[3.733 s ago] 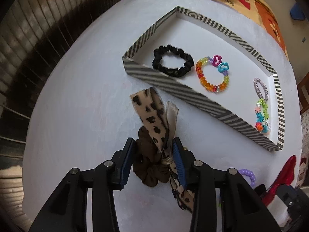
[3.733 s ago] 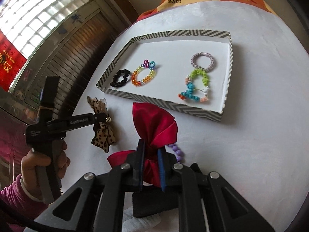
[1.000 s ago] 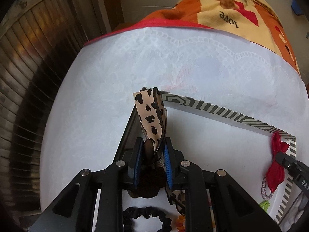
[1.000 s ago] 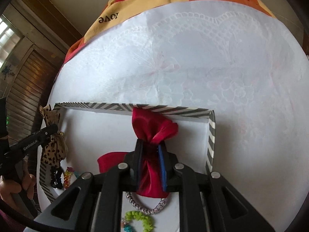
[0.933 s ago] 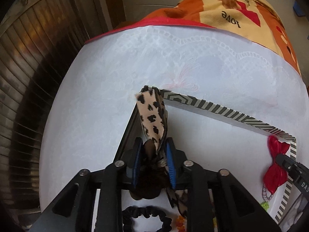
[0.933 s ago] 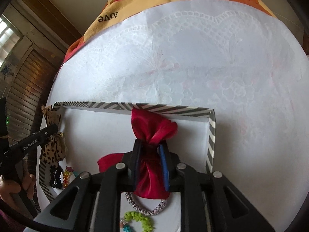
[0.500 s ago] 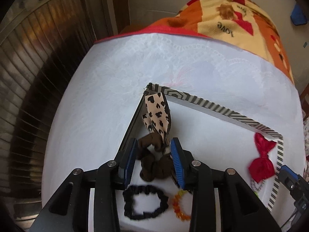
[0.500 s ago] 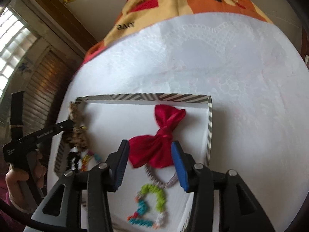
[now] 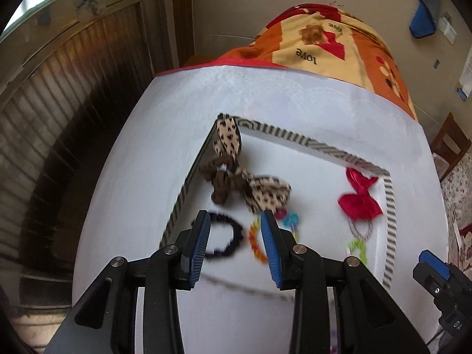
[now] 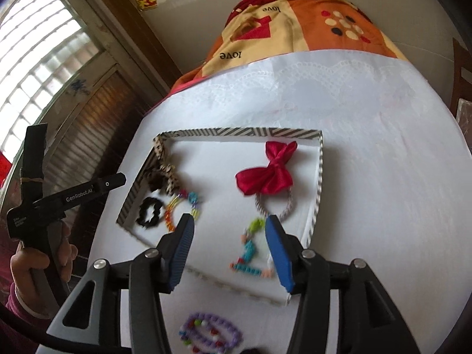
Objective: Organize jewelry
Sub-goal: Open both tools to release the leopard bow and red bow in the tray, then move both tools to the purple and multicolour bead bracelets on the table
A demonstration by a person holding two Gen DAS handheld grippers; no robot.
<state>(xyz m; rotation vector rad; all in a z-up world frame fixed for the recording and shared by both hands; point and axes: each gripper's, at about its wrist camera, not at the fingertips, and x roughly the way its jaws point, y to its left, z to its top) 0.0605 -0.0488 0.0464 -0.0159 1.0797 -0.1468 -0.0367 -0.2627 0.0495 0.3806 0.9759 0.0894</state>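
Observation:
A striped-rim white tray (image 9: 321, 149) (image 10: 236, 132) holds the jewelry. The leopard bow scrunchie (image 9: 236, 180) (image 10: 165, 174) lies in its far left corner, one ribbon over the rim. The red bow (image 9: 358, 199) (image 10: 270, 174) lies at the far right on a silver bracelet (image 10: 275, 206). A black scrunchie (image 9: 227, 240) (image 10: 149, 212), orange bead bracelet (image 9: 255, 240) (image 10: 177, 206) and multicolour bracelet (image 10: 250, 250) lie nearer. My left gripper (image 9: 236, 247) is open and empty above the tray's near side. My right gripper (image 10: 230, 250) is open and empty too. A purple bead bracelet (image 10: 211, 336) lies outside the tray.
The tray sits on a white lace-edged cloth (image 10: 368, 177) over an orange patterned blanket (image 10: 295, 20). A slatted wooden shutter (image 9: 59, 118) is at the left. The other gripper's body shows at the right edge of the left wrist view (image 9: 442, 289).
Both grippers opened and let go: the leopard scrunchie and the red bow now lie in the tray. Both grippers have pulled back and up from them.

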